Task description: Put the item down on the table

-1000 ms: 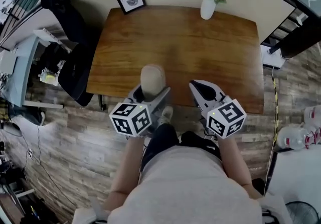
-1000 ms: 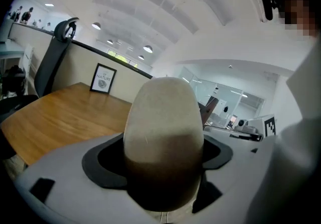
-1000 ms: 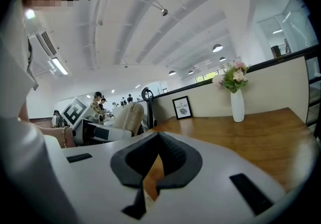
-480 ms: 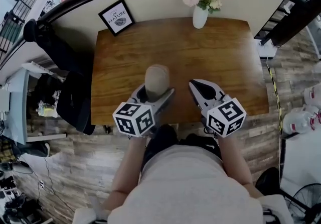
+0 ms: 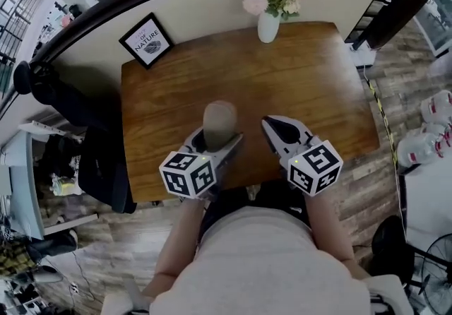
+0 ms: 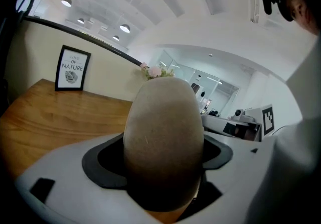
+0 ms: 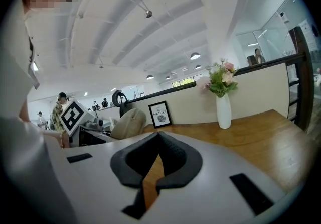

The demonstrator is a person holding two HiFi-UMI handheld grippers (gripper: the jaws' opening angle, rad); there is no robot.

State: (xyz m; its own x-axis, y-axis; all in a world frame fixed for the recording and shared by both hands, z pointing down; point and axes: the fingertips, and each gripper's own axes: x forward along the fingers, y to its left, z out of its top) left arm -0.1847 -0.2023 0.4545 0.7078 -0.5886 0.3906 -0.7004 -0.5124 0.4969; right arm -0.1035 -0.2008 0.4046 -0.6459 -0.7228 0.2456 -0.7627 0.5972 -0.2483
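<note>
A beige, egg-shaped item (image 5: 219,121) stands upright between the jaws of my left gripper (image 5: 215,140), which is shut on it above the near part of the wooden table (image 5: 311,80). In the left gripper view the item (image 6: 163,132) fills the middle, and the dark pads (image 6: 103,162) of the gripper (image 6: 160,162) press on both of its sides. My right gripper (image 5: 272,124) hovers just to the right, shut with nothing in it. In the right gripper view that gripper's (image 7: 156,165) jaws meet with only a thin slit, and the item (image 7: 129,123) shows at the left.
A white vase of pink flowers (image 5: 268,20) and a small framed print (image 5: 146,41) stand at the table's far edge against a low wall. A dark garment (image 5: 106,165) hangs left of the table. White jugs (image 5: 424,144) sit on the floor at the right.
Both grippers, with the item still held in the left one, have come forward from the table's near edge to over its near part. The view has shifted with the head.
</note>
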